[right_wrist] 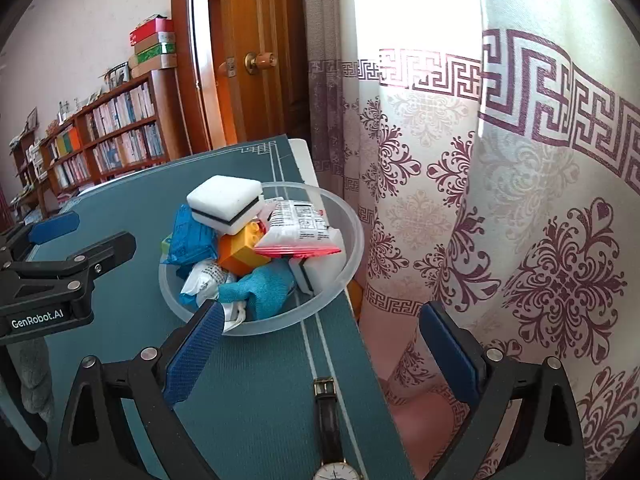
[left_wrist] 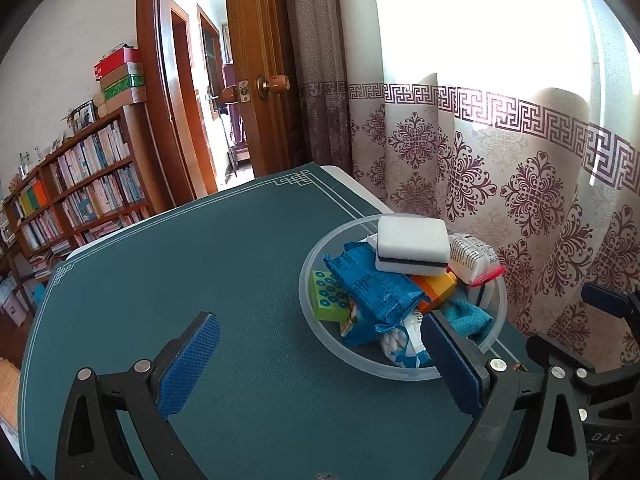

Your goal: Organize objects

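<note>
A clear plastic bowl (left_wrist: 316, 344) (right_wrist: 352, 240) stands near the table's right edge, heaped with objects: a white sponge with a black band (left_wrist: 412, 244) (right_wrist: 226, 200) on top, a blue snack packet (left_wrist: 376, 292) (right_wrist: 188, 236), an orange block (left_wrist: 434, 288) (right_wrist: 240, 254), a green dotted block (left_wrist: 328, 296), a teal cloth (left_wrist: 466, 314) (right_wrist: 264, 288) and a white-and-red sachet (left_wrist: 474, 258) (right_wrist: 300, 230). A wristwatch (right_wrist: 330, 432) lies on the mat between my right fingers. My left gripper (left_wrist: 320, 364) is open and empty, just short of the bowl. My right gripper (right_wrist: 320, 354) is open and empty over the table edge.
The table carries a dark green mat (left_wrist: 180, 280) (right_wrist: 248, 384). A patterned curtain (left_wrist: 500, 168) (right_wrist: 500, 200) hangs close behind the right edge. A bookshelf (left_wrist: 76, 184) and an open wooden door (left_wrist: 256, 80) stand beyond the far side. The left gripper's body (right_wrist: 52, 280) shows at left.
</note>
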Available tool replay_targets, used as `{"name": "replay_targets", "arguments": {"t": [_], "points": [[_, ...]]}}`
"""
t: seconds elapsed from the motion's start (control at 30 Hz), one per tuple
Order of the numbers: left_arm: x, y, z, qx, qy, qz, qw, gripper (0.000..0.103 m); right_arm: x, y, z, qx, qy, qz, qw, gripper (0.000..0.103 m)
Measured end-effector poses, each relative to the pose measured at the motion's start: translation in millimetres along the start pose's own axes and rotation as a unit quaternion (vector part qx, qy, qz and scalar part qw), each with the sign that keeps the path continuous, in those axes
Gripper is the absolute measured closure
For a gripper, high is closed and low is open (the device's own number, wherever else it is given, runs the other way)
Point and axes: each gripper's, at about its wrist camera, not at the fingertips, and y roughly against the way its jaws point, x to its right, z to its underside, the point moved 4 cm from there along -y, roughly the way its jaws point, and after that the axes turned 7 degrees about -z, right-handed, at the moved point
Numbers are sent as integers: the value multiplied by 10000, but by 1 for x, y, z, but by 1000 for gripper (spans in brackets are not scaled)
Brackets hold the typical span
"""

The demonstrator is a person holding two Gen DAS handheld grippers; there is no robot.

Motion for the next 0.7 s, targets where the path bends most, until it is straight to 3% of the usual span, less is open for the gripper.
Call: {"name": "replay_targets", "arguments": {"t": [0.2,0.7], "points": [[-17,5,7,-13,169,-266,9995,1,-21,-1,6,-107,243,-140,9995,4],[-23,16,15,71,167,-323,9993,1,-36,-4,9,-212,272,-158,9993,4]]}}
